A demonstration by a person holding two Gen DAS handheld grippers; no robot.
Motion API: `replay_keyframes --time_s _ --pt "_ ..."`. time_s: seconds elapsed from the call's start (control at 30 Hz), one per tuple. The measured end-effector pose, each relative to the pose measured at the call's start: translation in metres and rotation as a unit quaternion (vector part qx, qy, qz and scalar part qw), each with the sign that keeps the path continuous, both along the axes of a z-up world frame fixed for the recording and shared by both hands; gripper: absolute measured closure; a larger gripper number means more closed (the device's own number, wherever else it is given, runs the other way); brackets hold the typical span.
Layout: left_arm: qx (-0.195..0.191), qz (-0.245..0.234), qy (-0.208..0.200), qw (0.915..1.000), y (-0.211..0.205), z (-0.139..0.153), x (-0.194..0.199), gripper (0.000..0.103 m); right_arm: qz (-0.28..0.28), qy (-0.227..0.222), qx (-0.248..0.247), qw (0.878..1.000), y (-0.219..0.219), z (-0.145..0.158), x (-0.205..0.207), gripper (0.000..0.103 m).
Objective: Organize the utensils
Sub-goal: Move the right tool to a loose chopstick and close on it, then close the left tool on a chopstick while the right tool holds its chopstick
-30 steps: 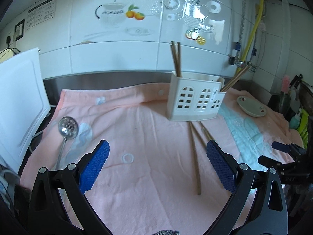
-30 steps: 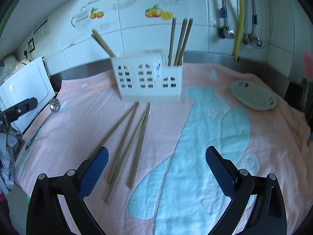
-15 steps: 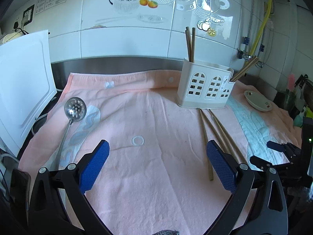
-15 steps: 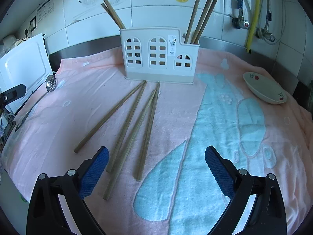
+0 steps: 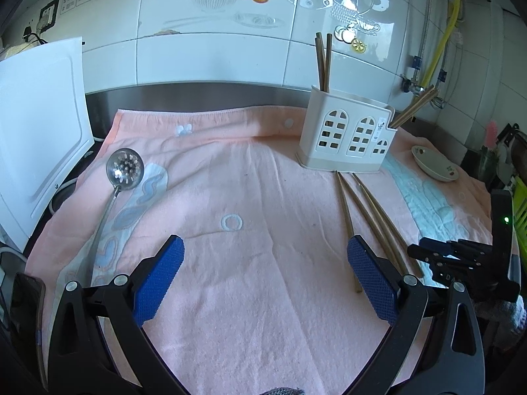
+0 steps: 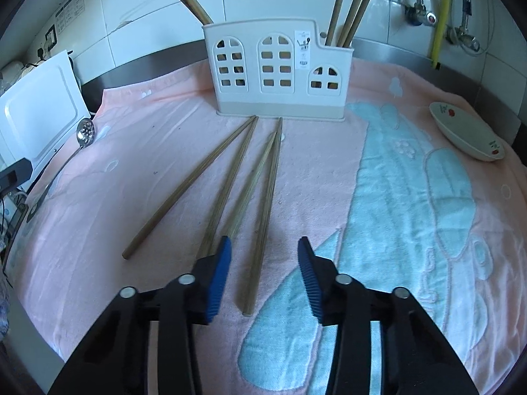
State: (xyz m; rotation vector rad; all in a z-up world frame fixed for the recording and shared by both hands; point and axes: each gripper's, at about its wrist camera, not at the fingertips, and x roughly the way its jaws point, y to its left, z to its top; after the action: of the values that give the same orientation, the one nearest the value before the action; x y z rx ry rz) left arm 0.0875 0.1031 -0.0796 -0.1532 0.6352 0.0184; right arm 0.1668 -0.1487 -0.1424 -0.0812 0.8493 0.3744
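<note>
A: Where are the loose chopsticks (image 6: 227,181)?

B: Four lie fanned on the pink towel (image 6: 329,171), tips near the white utensil holder (image 6: 280,69) by the towel's back edge.

A: And the right gripper (image 6: 263,260)?

B: Partly spread, straddling the rightmost chopstick (image 6: 265,217), not clamped.

A: The left gripper (image 5: 263,263)?

B: Spread wide above bare towel; a skimmer spoon (image 5: 123,168) lies toward the left edge.

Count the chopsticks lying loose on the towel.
4, fanned out before the white holder: far-left chopstick, second chopstick, third chopstick, and rightmost chopstick, between the right gripper fingers.
</note>
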Motion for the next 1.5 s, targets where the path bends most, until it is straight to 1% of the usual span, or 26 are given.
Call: replay_keyframes --time_s 0.1,0.23,0.3,0.37,0.43,0.53,0.67,0.7,0.73,0.8,0.83,0.93,1.0,1.13,1.23,1.5 --pt "0.0 0.0 0.002 1.0 -0.001 -0.002 0.0 0.006 0.0 0.005 0.006 1.0 0.001 -0.002 0.003 0.076" --pt "-0.003 -0.002 0.004 1.0 -0.001 -0.003 0.0 0.008 0.003 0.011 0.006 1.0 0.004 -0.005 0.006 0.081" --pt "-0.002 -0.005 0.005 1.0 -0.004 -0.004 0.0 0.013 0.002 0.013 0.001 1.0 0.006 -0.007 0.008 0.083" --pt "-0.003 -0.009 0.006 0.9999 -0.006 -0.005 0.0 0.019 0.002 0.016 0.0 1.0 0.007 -0.009 0.009 0.089" --pt "-0.004 -0.016 0.008 0.9998 -0.009 -0.006 0.001 0.024 -0.001 0.019 -0.001 1.0 0.007 -0.011 0.01 0.089" --pt "-0.006 -0.029 0.012 0.9995 -0.017 -0.007 0.003 0.034 -0.003 0.011 -0.017 1.0 0.01 -0.011 0.009 0.094" --pt "-0.009 -0.053 0.017 0.9984 -0.032 -0.009 0.006 0.038 -0.004 0.004 -0.022 1.0 0.01 -0.012 0.007 0.095" --pt "-0.007 -0.063 0.018 0.9978 -0.038 -0.01 0.006 0.039 -0.005 0.003 -0.019 1.0 0.009 -0.012 0.007 0.095" --pt "-0.003 -0.072 0.019 0.9973 -0.044 -0.011 0.008 0.043 -0.005 0.002 -0.014 1.0 0.007 -0.011 0.006 0.095" --pt "0.003 -0.088 0.023 0.9958 -0.056 -0.013 0.011 0.045 -0.006 0.0 -0.009 1.0 0.004 -0.009 0.005 0.095" --pt "0.005 -0.093 0.025 0.9954 -0.06 -0.014 0.012 0.047 -0.007 -0.002 -0.007 1.0 0.003 -0.008 0.004 0.096" --pt "0.007 -0.111 0.036 0.9931 -0.074 -0.02 0.021 0.055 -0.009 -0.013 0.001 1.0 -0.003 0.001 0.001 0.096" --pt "-0.008 -0.122 0.047 0.9914 -0.081 -0.026 0.029 0.055 -0.01 -0.023 0.007 1.0 -0.008 0.01 -0.002 0.096" --pt "-0.028 -0.129 0.066 0.989 -0.086 -0.036 0.045 0.065 -0.012 -0.048 0.018 0.999 -0.017 0.03 -0.009 0.096" --pt "-0.03 -0.126 0.083 0.9882 -0.089 -0.046 0.057 0.071 -0.012 -0.065 0.025 0.998 -0.023 0.044 -0.012 0.096" --pt "-0.024 -0.125 0.109 0.9859 -0.097 -0.062 0.074 0.08 -0.01 -0.098 0.033 0.995 -0.035 0.072 -0.019 0.096"
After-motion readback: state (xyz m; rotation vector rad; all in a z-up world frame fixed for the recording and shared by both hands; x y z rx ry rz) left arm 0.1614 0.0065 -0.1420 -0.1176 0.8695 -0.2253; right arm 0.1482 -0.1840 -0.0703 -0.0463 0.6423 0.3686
